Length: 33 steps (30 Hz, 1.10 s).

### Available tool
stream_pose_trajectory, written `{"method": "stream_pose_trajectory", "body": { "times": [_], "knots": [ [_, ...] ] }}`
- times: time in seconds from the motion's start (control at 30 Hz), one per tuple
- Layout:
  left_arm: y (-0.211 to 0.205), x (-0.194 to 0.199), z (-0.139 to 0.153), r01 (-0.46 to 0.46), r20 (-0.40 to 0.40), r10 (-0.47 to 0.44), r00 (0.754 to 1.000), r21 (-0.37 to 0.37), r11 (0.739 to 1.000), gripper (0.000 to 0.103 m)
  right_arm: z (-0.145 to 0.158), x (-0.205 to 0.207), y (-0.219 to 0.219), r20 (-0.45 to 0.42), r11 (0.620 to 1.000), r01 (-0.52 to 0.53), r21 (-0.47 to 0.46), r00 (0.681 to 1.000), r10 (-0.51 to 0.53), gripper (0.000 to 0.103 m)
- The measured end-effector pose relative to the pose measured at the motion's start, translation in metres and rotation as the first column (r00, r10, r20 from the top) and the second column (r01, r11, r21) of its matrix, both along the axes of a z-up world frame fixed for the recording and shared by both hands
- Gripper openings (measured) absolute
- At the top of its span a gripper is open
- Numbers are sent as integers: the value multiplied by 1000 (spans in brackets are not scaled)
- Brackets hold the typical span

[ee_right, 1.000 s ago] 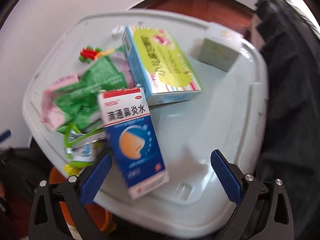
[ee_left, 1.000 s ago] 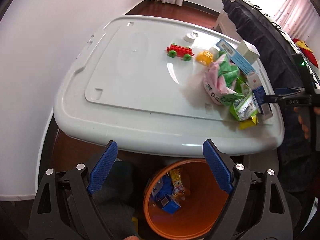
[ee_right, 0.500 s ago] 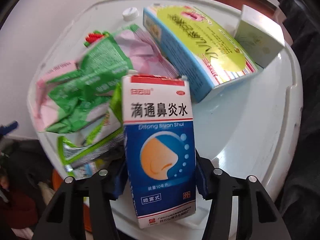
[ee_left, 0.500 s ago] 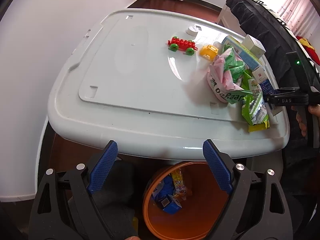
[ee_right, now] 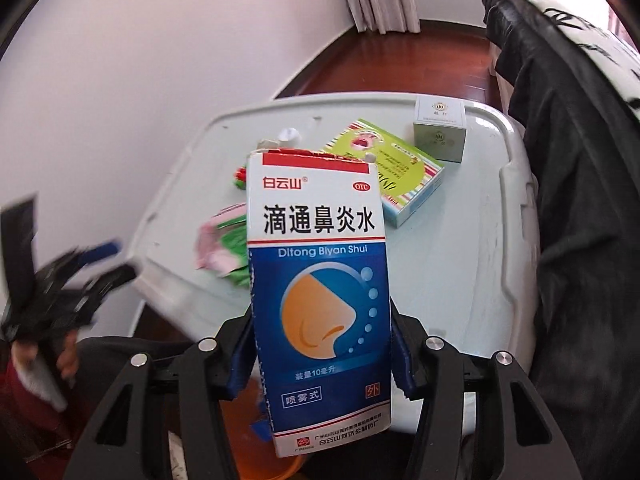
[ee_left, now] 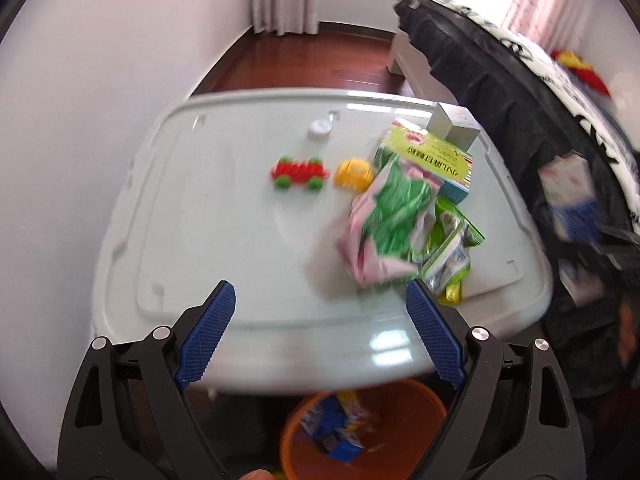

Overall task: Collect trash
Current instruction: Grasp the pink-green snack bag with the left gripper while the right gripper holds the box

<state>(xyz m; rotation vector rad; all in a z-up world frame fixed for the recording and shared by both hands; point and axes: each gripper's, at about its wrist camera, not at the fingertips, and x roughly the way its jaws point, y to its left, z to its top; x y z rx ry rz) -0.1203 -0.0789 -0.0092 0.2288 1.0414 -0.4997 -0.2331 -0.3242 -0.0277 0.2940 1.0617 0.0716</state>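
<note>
Right gripper (ee_right: 320, 354) clamps the spray box (ee_right: 318, 292) above the table's (ee_left: 240, 240) near edge, left gripper (ee_left: 320, 344) gapes empty; bin (ee_left: 360, 452) holds some trash, wrappers (ee_left: 396, 224) and boxes remain.

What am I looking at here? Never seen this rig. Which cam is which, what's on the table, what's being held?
No robot arm: a person holds a two-finger clamp in each hand, and each clamp carries a fisheye camera looking out along its fingers.

Left wrist view: the left gripper is open and empty, above the near edge of the table. An orange bin with some trash in it sits below that edge.

Right wrist view: the right gripper is shut on a blue and white box, lifted clear of the table.

On the table: crumpled wrappers, a green box, a small pale box, a red toy, a yellow toy and a white cap.

The left view is motion-blurred.
</note>
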Motion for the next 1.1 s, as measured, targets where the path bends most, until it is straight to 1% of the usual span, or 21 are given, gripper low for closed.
{"method": "stream_pose_trajectory", "body": {
  "times": [0.03, 0.07, 0.13, 0.2, 0.3, 0.37, 0.4, 0.47, 0.5, 0.57, 0.6, 0.67, 0.7, 0.77, 0.8, 0.9, 0.93, 1.0, 1.1],
  "knots": [
    [-13, 6, 2, 39, 21, -40, 999, 30, 999, 85, 3, -5, 1, 6, 1000, -2, 5, 1000, 2, 54],
    [-24, 13, 1, 82, 24, -83, 996, 47, 996, 85, 6, -12, 5, 15, 1000, -4, 9, 1000, 4, 54],
    [-43, 26, -6, 132, 6, -133, 991, 85, 988, 85, 9, -14, 12, 25, 1000, -10, 18, 1000, 9, 54],
    [-59, 42, -18, 153, -24, -151, 988, 117, 981, 85, 9, -18, 20, 37, 1000, -14, 26, 999, 13, 54],
    [-71, 58, -36, 146, -44, -141, 989, 149, 978, 85, 4, -21, 22, 43, 999, -17, 49, 999, 15, 54],
    [-81, 68, -52, 167, -82, -156, 984, 146, 975, 85, -2, -17, 24, 30, 998, -25, 49, 999, 23, 54],
    [-83, 70, -56, 174, -90, -162, 983, 147, 974, 85, -4, -17, 25, 25, 998, -28, 48, 999, 26, 54],
    [-91, 72, -70, 201, -97, -186, 978, 182, 962, 85, -9, -16, 25, 17, 998, -32, 58, 999, 31, 54],
    [-96, 72, -79, 233, -109, -215, 971, 191, 954, 85, -12, -16, 26, 13, 997, -32, 64, 999, 32, 54],
    [-101, 70, -91, 266, -131, -243, 961, 200, 943, 82, -16, -14, 25, 7, 997, -32, 68, 999, 31, 54],
    [-102, 70, -93, 274, -135, -252, 958, 184, 944, 80, -18, -13, 25, 3, 997, -31, 70, 1000, 31, 54],
    [-102, 70, -96, 291, -160, -270, 950, 131, 948, 58, -22, -12, 25, -4, 997, -26, 78, 1000, 26, 54],
    [-102, 71, -97, 289, -169, -268, 949, 119, 950, 53, -25, -12, 24, -7, 996, -24, 80, 1000, 24, 54],
    [-102, 70, -95, 293, -148, -274, 950, 125, 948, 43, -28, -11, 24, -13, 997, -17, 81, 1000, 18, 54],
    [-102, 69, -94, 295, -143, -278, 950, 123, 947, 37, -29, -11, 23, -13, 996, -14, 86, 1000, 15, 54],
    [-96, 72, -90, 254, -162, -237, 958, 92, 963, 22, -27, -12, 24, -3, 996, -10, 89, 1000, 10, 54],
    [-90, 73, -84, 219, -158, -206, 966, 72, 973, 18, -24, -12, 25, 3, 996, -6, 85, 1000, 6, 54],
    [-82, 71, -71, 176, -131, -166, 977, 66, 982, 17, -18, -15, 27, 16, 997, 0, 82, 1000, -1, 54],
    [-61, 60, -33, 98, -62, -94, 994, 57, 994, 17, -3, -21, 32, 41, 998, 17, 66, 999, -20, 54]
  ]
}}
